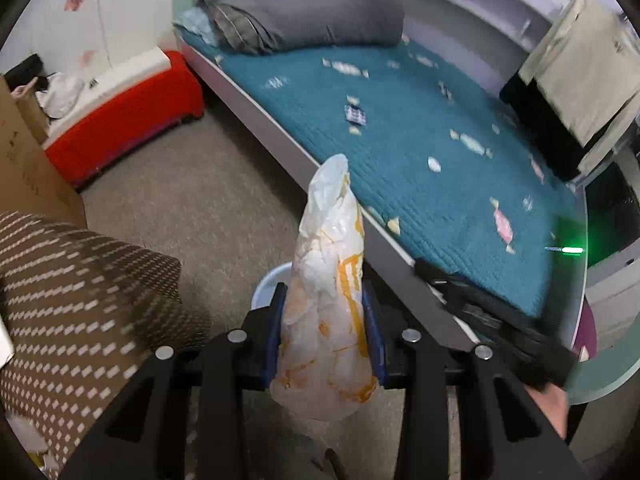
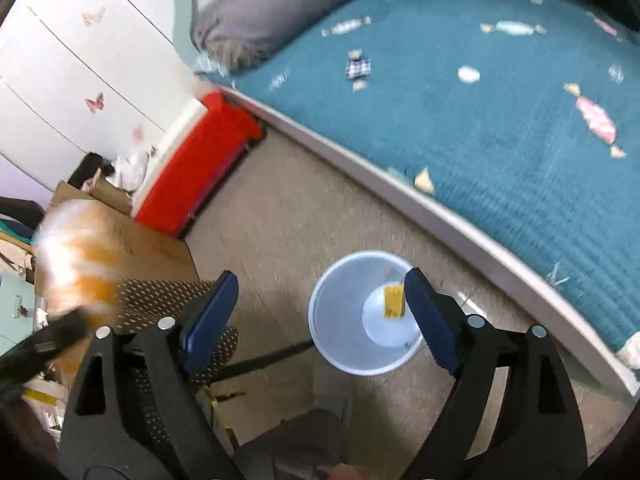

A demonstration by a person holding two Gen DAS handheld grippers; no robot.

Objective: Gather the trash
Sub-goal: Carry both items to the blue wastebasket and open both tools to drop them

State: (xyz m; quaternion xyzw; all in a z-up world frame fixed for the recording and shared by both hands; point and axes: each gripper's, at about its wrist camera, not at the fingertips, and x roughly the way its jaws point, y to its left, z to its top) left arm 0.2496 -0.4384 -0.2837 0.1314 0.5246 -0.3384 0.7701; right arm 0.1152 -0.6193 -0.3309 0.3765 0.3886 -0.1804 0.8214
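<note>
Here the left gripper (image 1: 325, 312) is clamped with its blue pads on a crumpled, translucent white plastic wrapper with orange print (image 1: 332, 280), which stands up between the fingers and hides most of the pale blue round plastic bin (image 1: 269, 280) on the beige carpet beneath it. In the right wrist view the right gripper (image 2: 320, 312) has its jaws spread wide, nothing between the pads, poised over that same bin (image 2: 332, 320); inside, on the bin's pale bottom, lies a small yellow piece of trash (image 2: 394, 301), with no other contents clear enough to name. Beyond the bin, the white-edged bed with a teal quilted cover (image 2: 500, 120) carries scattered candy wrappers (image 2: 595, 119), white, pink and checked. Farther off sit a red storage box with a white lid (image 2: 192, 172) and a grey pillow (image 2: 280, 4).
</note>
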